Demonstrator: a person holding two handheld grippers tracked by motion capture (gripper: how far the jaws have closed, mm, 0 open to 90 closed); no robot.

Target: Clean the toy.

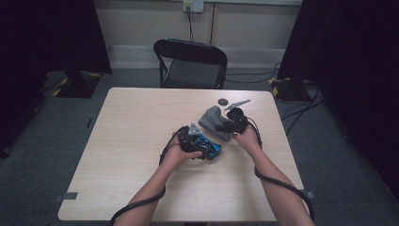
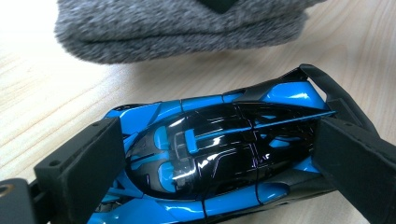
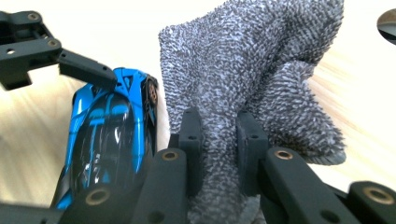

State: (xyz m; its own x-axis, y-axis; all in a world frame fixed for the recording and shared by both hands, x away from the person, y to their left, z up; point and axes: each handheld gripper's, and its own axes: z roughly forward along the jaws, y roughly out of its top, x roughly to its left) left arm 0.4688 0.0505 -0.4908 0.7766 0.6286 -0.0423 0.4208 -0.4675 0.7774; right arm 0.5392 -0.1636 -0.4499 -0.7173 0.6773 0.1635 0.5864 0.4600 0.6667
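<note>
Near the worktop's (image 1: 141, 117) middle, left fingers (image 2: 88, 172) clamp the glossy blue-and-black toy car (image 2: 219, 154); right fingers (image 3: 191, 140) pinch the grey fuzzy cloth (image 3: 261, 70) beside it. Rubbing hard could twist the car loose.

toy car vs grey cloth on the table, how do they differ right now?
The toy car is glossy blue and black, hard-shelled; the grey cloth is matte, fuzzy and soft. The car sits flat on the table between the left gripper jaws; the cloth is bunched and pinched by the right gripper. Shared: each is in a gripper, side by side.
</note>
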